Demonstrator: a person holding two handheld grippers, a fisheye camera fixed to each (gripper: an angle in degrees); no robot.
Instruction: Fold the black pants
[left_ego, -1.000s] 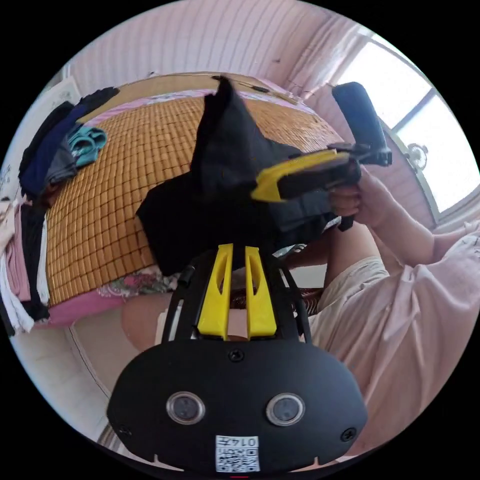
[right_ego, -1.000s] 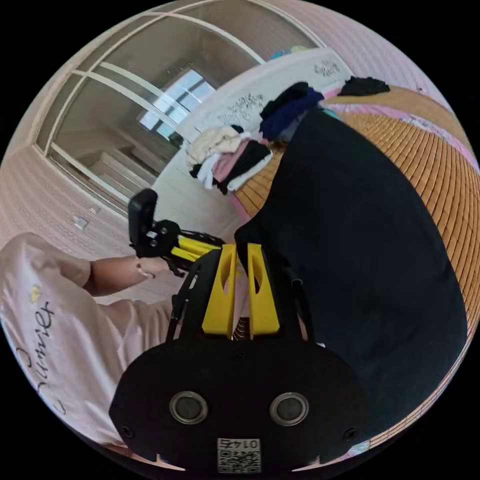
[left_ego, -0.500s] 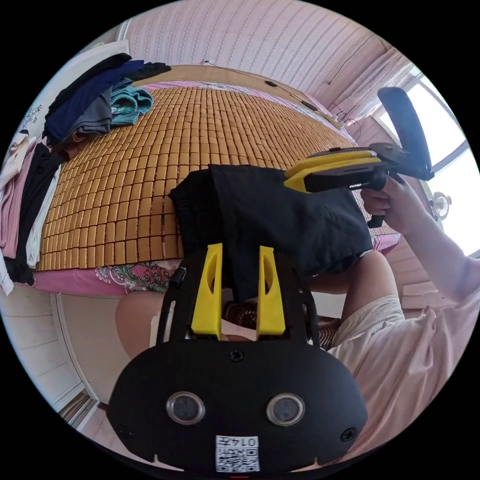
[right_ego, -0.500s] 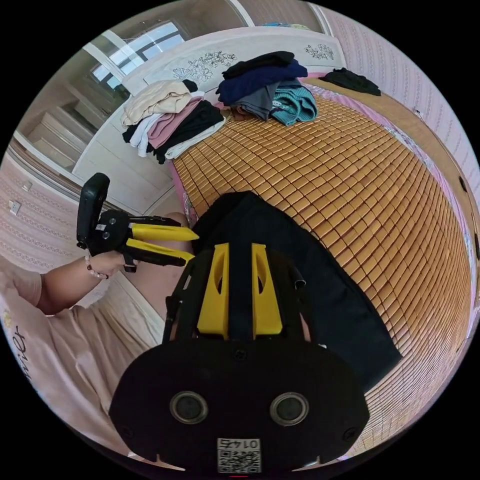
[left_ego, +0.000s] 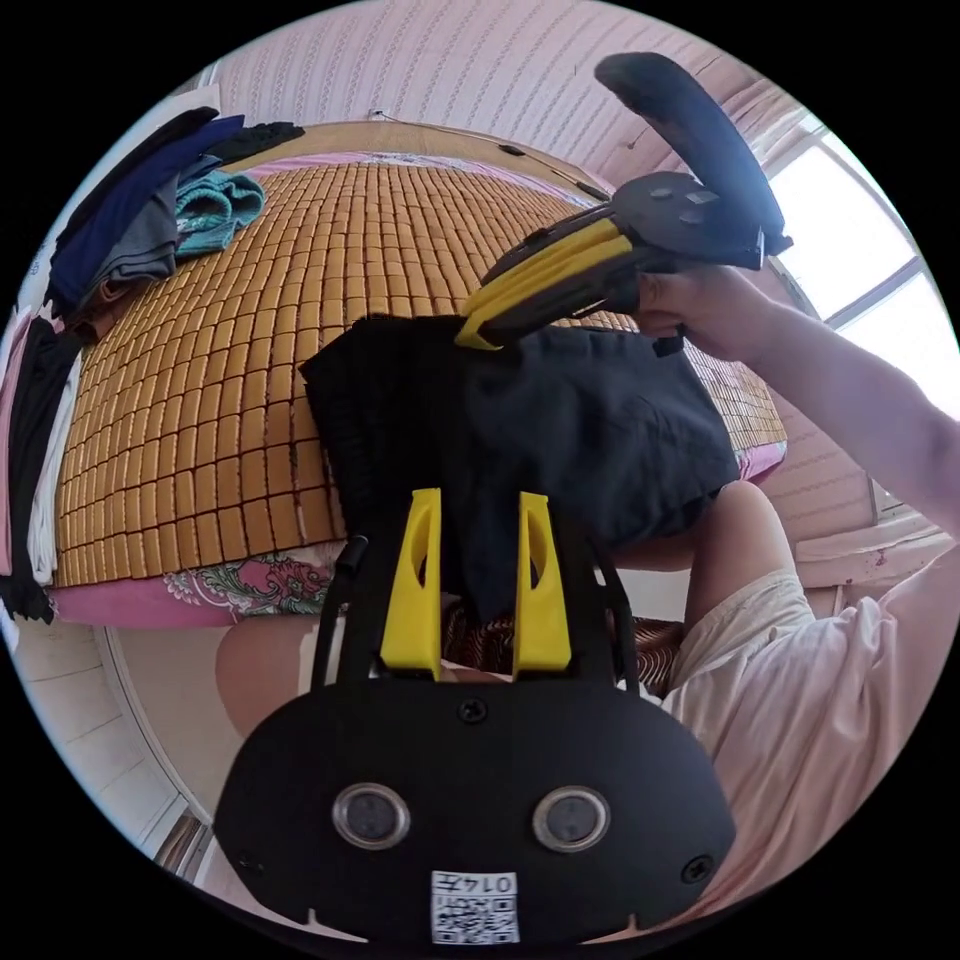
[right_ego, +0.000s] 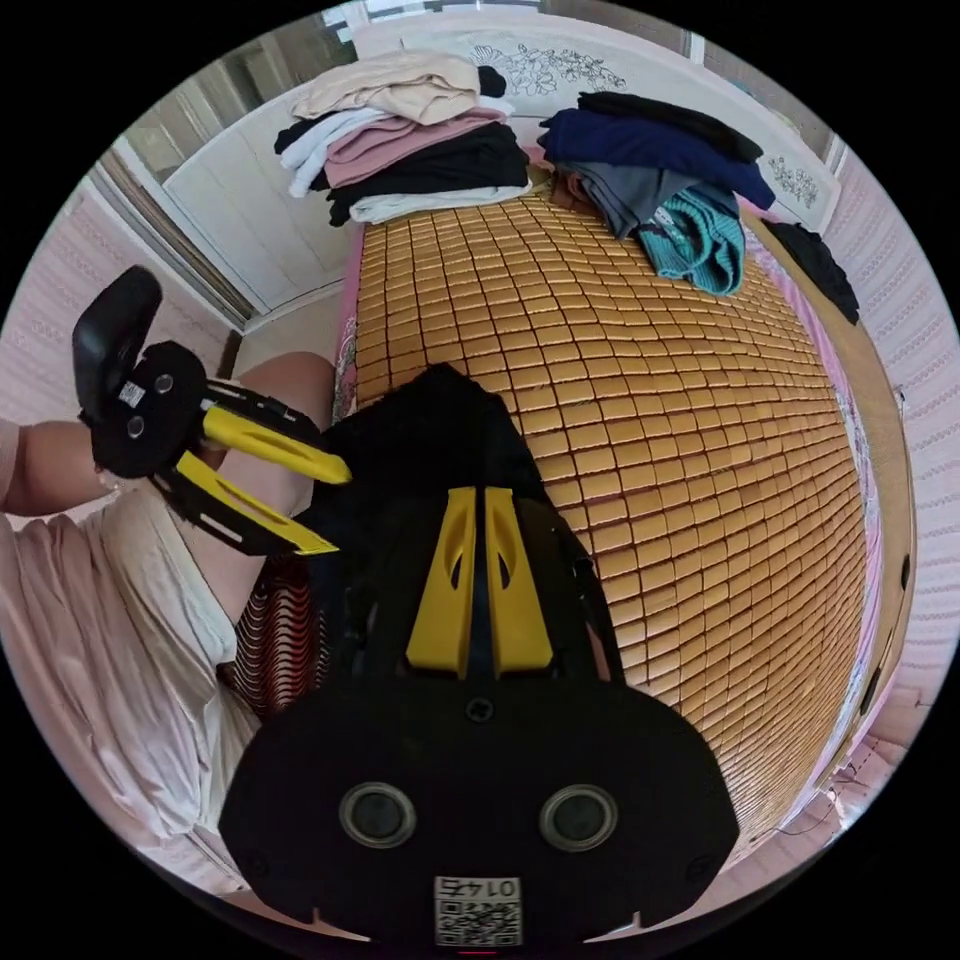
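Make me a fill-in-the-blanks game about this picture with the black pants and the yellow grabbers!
1. The black pants lie on a mat made of small ____ tiles.
2. The left gripper has its jaws ____.
3. The right gripper is ____ on the pants.
4. The teal garment sits beside a pile of ____ clothes.

Missing words: orange; open; shut; folded

Matt black cloth pants (left_ego: 560, 430) on a glossy tiled bamboo mat (left_ego: 300, 270).

pants (left_ego: 560, 430) on mat (right_ego: 650, 400) edge | 2 clothes piles (right_ego: 420, 150) at far end
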